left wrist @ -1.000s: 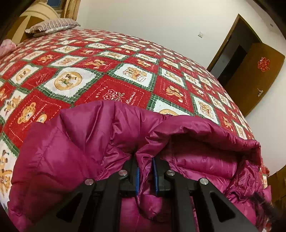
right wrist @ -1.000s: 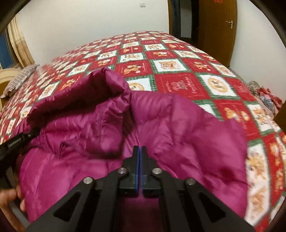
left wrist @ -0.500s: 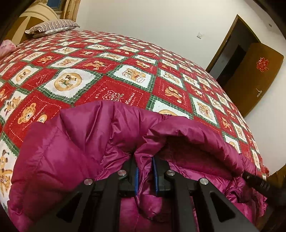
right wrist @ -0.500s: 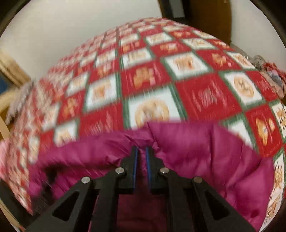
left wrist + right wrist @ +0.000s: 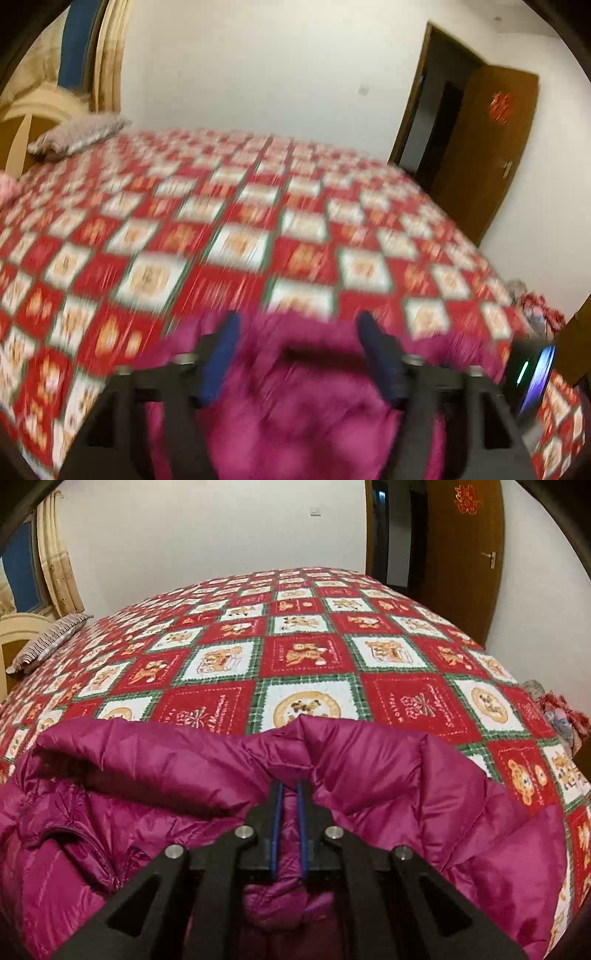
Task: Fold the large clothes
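The puffy magenta quilted down jacket [image 5: 369, 794] is lying bunched at the near edge of the bed w/ the red, white and green teddy-bear checked cover [image 5: 306, 653]. The left tool [image 5: 299, 354] has just been opening; its jaws are standing wide, clear of the fabric (view badly blurred). The right tool [image 5: 290, 805] is pinching a jacket fold, jaws narrow. Probably mid-fold; next, the left needs a fresh hold on a free edge.
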Demonstrator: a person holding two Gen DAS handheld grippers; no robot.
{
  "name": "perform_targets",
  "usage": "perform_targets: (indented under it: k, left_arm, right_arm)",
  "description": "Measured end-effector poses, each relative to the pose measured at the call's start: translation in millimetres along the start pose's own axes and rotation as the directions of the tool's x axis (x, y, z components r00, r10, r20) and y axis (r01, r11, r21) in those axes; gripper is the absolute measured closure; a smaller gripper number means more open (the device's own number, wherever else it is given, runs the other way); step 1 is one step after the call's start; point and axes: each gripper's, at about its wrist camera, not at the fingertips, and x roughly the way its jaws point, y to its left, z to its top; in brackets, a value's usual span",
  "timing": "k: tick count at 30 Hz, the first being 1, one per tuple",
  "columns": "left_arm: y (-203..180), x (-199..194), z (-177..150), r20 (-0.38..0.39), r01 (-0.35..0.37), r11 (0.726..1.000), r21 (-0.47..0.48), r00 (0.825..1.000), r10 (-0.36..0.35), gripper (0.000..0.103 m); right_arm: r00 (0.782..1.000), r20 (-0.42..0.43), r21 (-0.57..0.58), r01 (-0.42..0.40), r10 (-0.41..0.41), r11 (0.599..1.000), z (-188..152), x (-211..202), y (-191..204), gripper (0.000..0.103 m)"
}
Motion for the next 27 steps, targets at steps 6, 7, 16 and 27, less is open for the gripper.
perform_targets:
  k: [6,7,16,27]
  left_arm:
    - [-30.0,95.1,-11.8,-0.153,-0.195,0.97,0.144,0.964,0.216,0.013]
    - [-24.9,103.9,-23.6,-0.178,-0.207,0.968,0.144,0.957,0.231,0.013]
    - [-7.2,123.4,-53.1,-0.225,-0.208,0.973,0.101,0.948,0.225,0.011]
    - [-8.5,125.2,-53.7,-0.211,-0.217,0.97,0.106,0.949,0.236,0.01]
  right_arm:
    - [1.0,0.01,-0.006,0.01,-0.01,1.0,-1.4,-1.0,1.9,0.095]
    - [1.0,0.011,-0.003,0.006,-0.006,1.0,-1.6,-1.2,1.2,0.095]
    - [1.0,0.01,0.001,-0.004,0.004,1.0,-1.1,-0.7,0.6,0.094]
    - [1.0,-0.009,-0.06,-0.004,0.003,0.998,20.6,-13.2,19.8,0.083]
